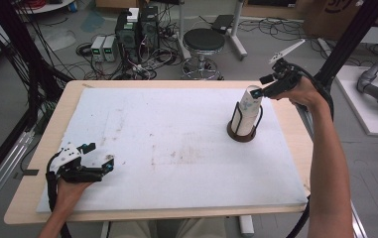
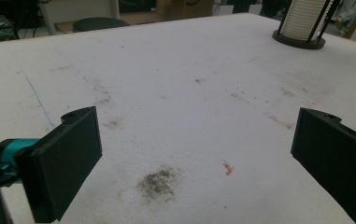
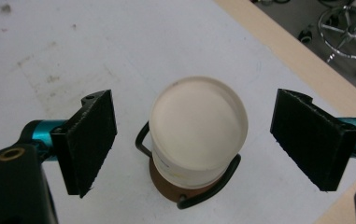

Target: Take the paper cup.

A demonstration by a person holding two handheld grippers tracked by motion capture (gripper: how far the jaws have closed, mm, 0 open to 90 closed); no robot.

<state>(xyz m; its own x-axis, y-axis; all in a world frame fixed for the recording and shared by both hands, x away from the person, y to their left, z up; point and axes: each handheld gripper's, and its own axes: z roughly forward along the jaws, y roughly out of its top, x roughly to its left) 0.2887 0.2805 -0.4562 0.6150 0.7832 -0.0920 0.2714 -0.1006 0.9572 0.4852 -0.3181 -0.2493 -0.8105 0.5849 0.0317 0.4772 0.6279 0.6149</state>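
A workshop floor strewn with cables, grey power boxes and a black round stool (image 1: 204,40) fills the top of the high view, and below it lies the light wooden tabletop (image 1: 32,191) covered by a scuffed white foam sheet (image 1: 176,148). At the right of centre in that frame stands the tall stack of white paper cups (image 1: 248,111), upright inside a dark wire holder with a round brown base (image 1: 241,134); in the right gripper view the stack's flat pale top (image 3: 198,122) sits in the middle of the frame, with the wire loops and brown base showing under it. The right tongs (image 1: 267,85) hover over the top of the stack, jaws spread wide to either side of the cup and touching nothing (the gap on each side is plain in the right gripper view (image 3: 194,140)). The left tongs (image 1: 97,156) rest low at the lower left of the high view, also wide open and empty above the stained sheet, with the cup holder far off in the upper right of the left gripper view (image 2: 302,25). This looks like the approach to picking the top cup off the stack. The next move seems to call for lowering the right tongs so the pads flank the top cup's wall just below its rim, clear of the wire uprights, then closing gently enough not to crush the paper and lifting straight up.
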